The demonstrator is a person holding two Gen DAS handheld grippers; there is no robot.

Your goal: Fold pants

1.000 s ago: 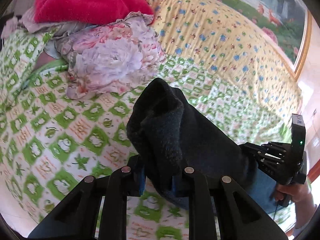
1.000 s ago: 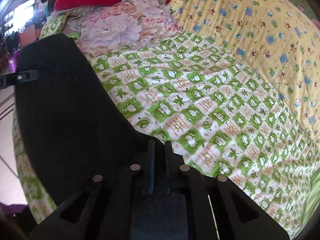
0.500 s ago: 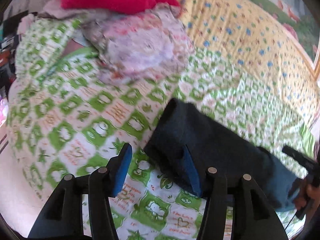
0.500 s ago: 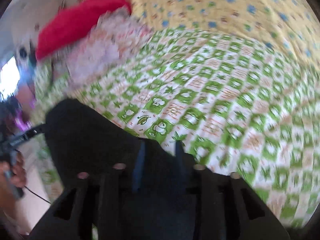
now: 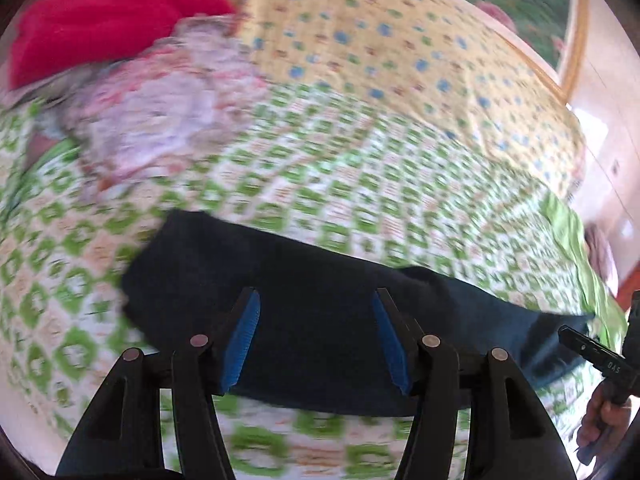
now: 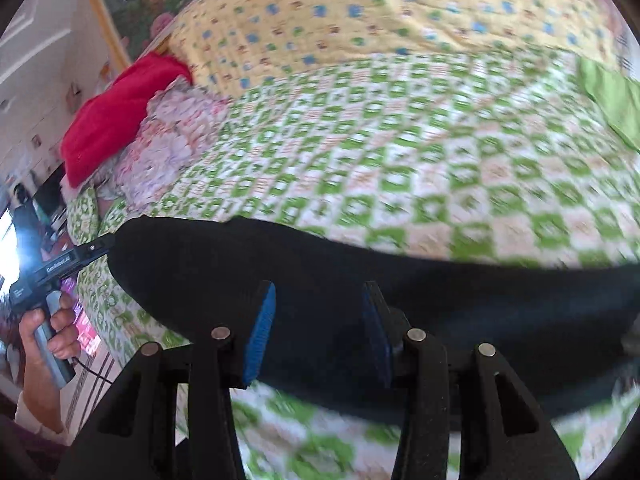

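The dark navy pants (image 5: 320, 320) lie folded in a long band across the green-and-white checked bedspread (image 5: 360, 184). My left gripper (image 5: 316, 340) is open, its blue-padded fingers (image 5: 242, 336) hovering over the pants and holding nothing. In the right wrist view the pants (image 6: 360, 288) stretch from left to right under my right gripper (image 6: 320, 328), which is also open and empty above the cloth. Both views are blurred by motion. The right gripper also shows at the right edge of the left wrist view (image 5: 596, 360).
A red blanket (image 5: 108, 16) and a pink floral cloth (image 5: 160, 108) are piled at the far left of the bed. A yellow dotted quilt (image 5: 400, 48) covers the far side. The floor and room lie past the left bed edge (image 6: 92, 340).
Both grippers have let go of the pants and opened. The pants, held up a second ago, now lie flat on the bed. Both cameras have pulled back and swung.
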